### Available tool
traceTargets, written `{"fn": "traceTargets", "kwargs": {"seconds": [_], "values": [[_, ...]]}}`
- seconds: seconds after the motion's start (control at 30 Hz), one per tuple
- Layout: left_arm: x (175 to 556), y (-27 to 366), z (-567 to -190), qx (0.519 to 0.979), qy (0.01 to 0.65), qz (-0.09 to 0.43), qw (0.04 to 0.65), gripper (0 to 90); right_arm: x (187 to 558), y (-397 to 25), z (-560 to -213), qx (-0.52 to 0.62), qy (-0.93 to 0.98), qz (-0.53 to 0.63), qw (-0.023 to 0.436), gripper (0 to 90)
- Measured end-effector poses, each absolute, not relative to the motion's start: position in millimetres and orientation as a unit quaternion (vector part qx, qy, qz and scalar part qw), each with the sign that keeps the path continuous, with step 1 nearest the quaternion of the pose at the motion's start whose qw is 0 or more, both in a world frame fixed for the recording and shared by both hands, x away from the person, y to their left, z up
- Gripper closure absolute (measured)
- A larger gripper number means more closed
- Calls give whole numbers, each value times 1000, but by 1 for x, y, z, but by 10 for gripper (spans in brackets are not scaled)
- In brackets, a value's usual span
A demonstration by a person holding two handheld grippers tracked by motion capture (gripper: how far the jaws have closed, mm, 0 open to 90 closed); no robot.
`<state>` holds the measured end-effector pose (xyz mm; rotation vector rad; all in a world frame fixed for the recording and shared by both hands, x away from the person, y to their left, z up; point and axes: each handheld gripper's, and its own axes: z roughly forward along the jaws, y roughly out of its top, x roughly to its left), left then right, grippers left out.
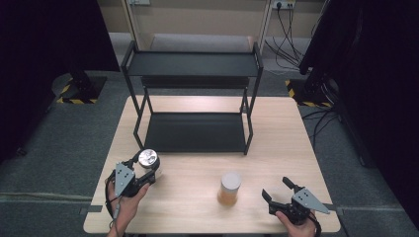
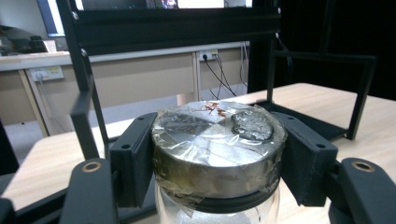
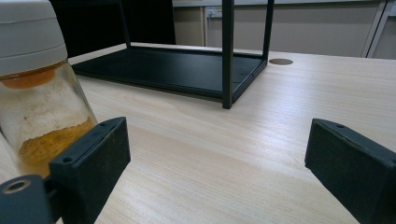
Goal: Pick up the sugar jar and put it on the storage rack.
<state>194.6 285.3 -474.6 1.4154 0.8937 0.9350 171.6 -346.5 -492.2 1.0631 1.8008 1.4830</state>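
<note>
High view: left claw (image 1: 143,174) grips the silver-lidded jar (image 1: 148,159) at the desk's (image 1: 197,207) near left; right claw (image 1: 277,193) gapes wide beside the spice jar (image 1: 230,188); both shelves of the rack (image 1: 195,131) await filling

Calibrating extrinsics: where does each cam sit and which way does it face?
High view: above the person's side, looking forward and down at table, shelf rack; both hands, both grippers.
Left gripper view: rides left gripper, fingers clamp the foil-lidded jar, facing the rack.
Right gripper view: rides right gripper, open, low over the table; spice jar beside it.
Shared: the rack.
</note>
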Motion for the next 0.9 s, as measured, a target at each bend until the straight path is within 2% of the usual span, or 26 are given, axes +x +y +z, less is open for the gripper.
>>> {"fn": "traceTargets", "kwargs": {"seconds": [0.9], "values": [[206,278,-432,574,360,435,592,347,171,-346,-493,396,672,555,287,71]]}}
